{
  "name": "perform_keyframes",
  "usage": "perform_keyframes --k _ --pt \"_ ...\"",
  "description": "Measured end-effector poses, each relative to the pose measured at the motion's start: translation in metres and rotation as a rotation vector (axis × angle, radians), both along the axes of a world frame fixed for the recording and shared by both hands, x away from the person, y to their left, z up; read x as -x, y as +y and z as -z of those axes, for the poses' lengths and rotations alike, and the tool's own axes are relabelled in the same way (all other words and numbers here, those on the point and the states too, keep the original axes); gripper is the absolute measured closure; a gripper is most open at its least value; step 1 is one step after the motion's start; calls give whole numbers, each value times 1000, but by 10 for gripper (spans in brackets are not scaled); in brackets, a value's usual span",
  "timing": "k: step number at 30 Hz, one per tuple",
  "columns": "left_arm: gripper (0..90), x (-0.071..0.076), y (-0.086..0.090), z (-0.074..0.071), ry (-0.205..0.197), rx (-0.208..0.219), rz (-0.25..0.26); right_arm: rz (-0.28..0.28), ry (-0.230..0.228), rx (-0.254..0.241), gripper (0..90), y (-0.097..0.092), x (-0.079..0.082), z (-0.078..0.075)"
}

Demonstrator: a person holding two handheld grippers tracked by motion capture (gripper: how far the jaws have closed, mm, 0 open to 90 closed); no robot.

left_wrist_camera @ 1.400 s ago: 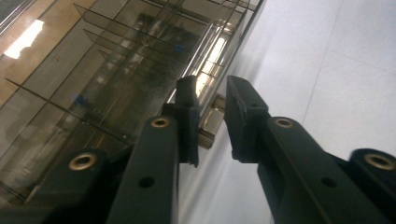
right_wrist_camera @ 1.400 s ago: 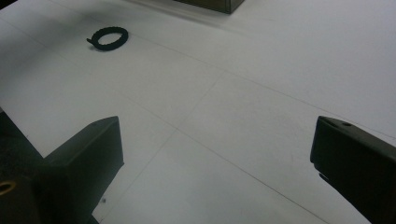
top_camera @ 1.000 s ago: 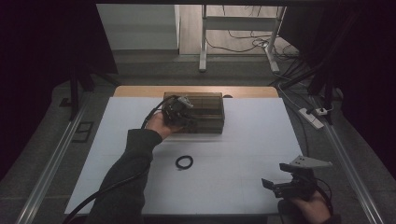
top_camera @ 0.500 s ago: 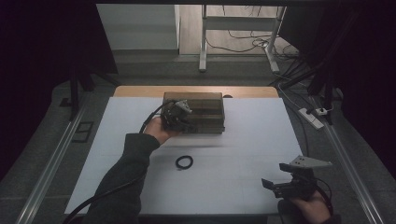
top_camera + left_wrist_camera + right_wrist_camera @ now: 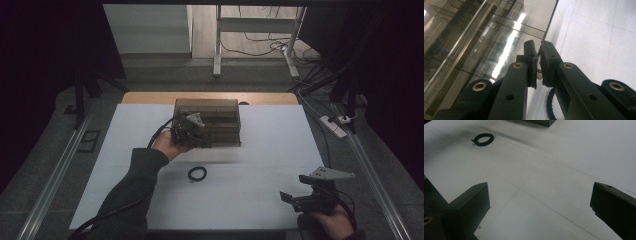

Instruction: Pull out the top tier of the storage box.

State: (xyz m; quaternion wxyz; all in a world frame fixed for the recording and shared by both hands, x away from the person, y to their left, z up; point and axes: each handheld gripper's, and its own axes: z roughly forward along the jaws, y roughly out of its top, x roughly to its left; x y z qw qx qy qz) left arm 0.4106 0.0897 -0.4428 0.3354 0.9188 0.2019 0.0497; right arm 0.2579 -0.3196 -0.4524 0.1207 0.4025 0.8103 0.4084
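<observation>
A clear smoky plastic box (image 5: 220, 112) with several compartments stands at the back middle of the white table top (image 5: 280, 150). My left gripper (image 5: 204, 142) is at the box's front left corner, held from the left by a hand. In the left gripper view its jaws (image 5: 538, 46) stand almost together beside the box wall (image 5: 474, 37), with a small pale bit low between the pads; I cannot tell what it is. A black ring (image 5: 197, 173) lies on the table in front of the box. My right gripper (image 5: 286, 198) rests near the front right edge, open and empty (image 5: 539, 195).
The black ring (image 5: 482, 139) shows far off in the right gripper view and under the jaws in the left gripper view (image 5: 550, 105). A wooden strip (image 5: 150, 97) edges the table's back. Metal rails (image 5: 60, 170) run along both sides; cables and a power strip (image 5: 336, 125) lie at the right.
My left gripper has shifted a little to the left and nearer along the box's front corner. The right gripper and the ring have stayed put.
</observation>
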Motion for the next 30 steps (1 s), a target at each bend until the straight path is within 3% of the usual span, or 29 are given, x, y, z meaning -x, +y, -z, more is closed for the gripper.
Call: perform_keyframes --k 19,30 --pt "823 13 1 2 -4 -9 18 1 1 -1 26 0 0 0" --pt "818 15 3 5 14 23 13 -1 2 -1 26 0 0 0"
